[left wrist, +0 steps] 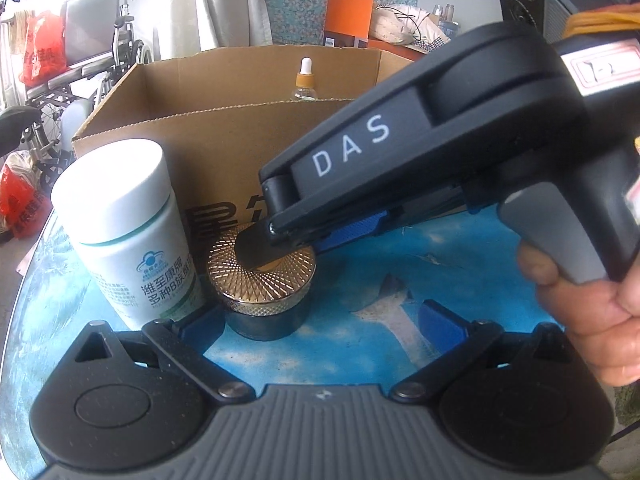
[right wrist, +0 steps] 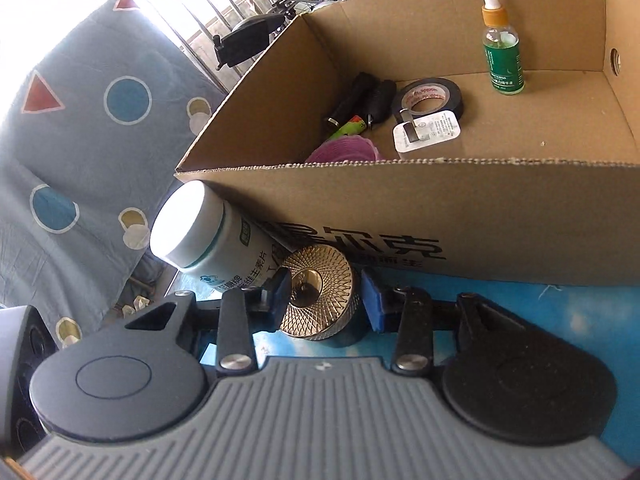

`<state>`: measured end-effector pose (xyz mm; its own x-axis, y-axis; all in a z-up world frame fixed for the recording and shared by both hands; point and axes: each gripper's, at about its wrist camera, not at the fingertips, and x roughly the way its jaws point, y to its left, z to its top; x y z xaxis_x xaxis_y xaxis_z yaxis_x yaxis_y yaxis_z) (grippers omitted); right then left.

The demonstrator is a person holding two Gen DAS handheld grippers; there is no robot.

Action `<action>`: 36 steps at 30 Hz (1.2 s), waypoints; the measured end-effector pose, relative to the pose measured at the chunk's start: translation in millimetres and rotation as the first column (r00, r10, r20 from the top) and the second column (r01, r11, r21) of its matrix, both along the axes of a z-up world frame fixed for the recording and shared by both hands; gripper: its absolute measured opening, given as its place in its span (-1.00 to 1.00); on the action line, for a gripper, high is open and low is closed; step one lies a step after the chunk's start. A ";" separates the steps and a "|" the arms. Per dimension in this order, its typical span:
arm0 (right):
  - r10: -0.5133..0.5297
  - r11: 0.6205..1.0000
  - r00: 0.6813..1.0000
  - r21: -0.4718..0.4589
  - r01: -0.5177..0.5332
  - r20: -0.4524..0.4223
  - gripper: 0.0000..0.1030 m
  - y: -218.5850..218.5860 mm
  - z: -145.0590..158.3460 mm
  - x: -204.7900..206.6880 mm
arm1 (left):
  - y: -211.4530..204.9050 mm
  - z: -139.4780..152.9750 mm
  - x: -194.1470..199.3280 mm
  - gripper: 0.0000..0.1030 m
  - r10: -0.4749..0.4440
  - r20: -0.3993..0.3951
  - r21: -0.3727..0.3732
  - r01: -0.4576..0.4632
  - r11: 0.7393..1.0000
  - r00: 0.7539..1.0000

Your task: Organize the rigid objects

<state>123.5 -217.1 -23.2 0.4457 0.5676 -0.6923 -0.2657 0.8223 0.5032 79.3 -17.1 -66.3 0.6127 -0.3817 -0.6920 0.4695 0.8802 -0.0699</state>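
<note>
Clearly "DAS" on right gripper [left wrist: 276, 240], straddling gold-lidded jar [right wrist: 320, 296]

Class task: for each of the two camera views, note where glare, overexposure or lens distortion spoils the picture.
Left wrist view: window light at upper left is blown out; the white bottle cap glares; the cardboard box edges bow. Right wrist view: upper left corner washes white, the bottle cap loses detail, the gold-lidded jar shows sharp highlights, and the box rim curves.

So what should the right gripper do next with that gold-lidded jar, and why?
Probably close. The right gripper has a blue pad on each side of the gold-lidded jar, which stands on the table beside the white bottle. A small gap shows at the right pad, so the grip looks unfinished. The cardboard box waits just behind.
</note>
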 end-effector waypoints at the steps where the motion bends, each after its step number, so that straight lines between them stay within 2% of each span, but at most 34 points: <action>1: -0.006 1.000 1.000 -0.002 0.006 -0.002 -0.26 -3.3 -0.3 -0.6 | -0.8 0.2 -0.2 0.99 -0.007 0.001 0.000 0.007 1.000 1.000; 8: -0.067 0.998 0.998 -0.002 0.067 -0.015 -0.25 -33.5 0.6 -20.2 | -25.7 5.4 -8.0 0.99 -0.114 0.019 0.017 0.114 0.993 0.993; 13: -0.112 0.992 0.993 0.048 0.114 -0.043 -0.25 -61.3 1.2 -40.5 | -43.1 8.4 -14.7 0.95 -0.193 0.010 0.007 0.193 0.981 0.981; 18: -0.170 0.983 0.985 0.057 0.172 -0.026 -0.25 -84.0 6.8 -45.4 | -40.1 10.6 -17.0 0.93 -0.160 0.045 0.020 0.159 0.987 0.986; 22: -0.181 0.979 0.983 0.087 0.183 -0.029 -0.25 -88.8 6.0 -36.6 | -39.5 13.9 -5.3 0.91 -0.082 0.055 0.062 0.078 0.995 0.995; 24: -0.177 0.979 0.984 0.100 0.179 -0.030 -0.25 -86.2 3.8 -29.6 | -42.6 12.1 0.6 0.76 -0.036 0.047 0.093 0.032 0.995 0.998; 26: -0.171 0.978 0.984 0.112 0.175 -0.043 -0.25 -81.7 0.4 -20.8 | -42.2 9.8 9.0 0.54 -0.007 0.027 0.097 0.005 0.995 1.000; 29: -0.159 0.979 0.985 0.120 0.167 -0.067 -0.25 -72.5 -8.8 -10.9 | -41.1 6.5 16.9 0.33 0.020 -0.004 0.093 -0.020 0.995 1.000; 36: -0.155 0.977 0.983 0.128 0.168 -0.103 -0.25 -69.5 -16.1 -11.6 | -45.6 9.2 11.1 0.19 0.027 -0.025 0.092 -0.024 0.995 0.999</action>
<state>111.8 -286.6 -39.3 0.4774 0.5848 -0.6559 -0.0824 0.7729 0.6291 90.5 -62.7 -57.1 0.6026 -0.3006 -0.7393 0.4457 0.8952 -0.0007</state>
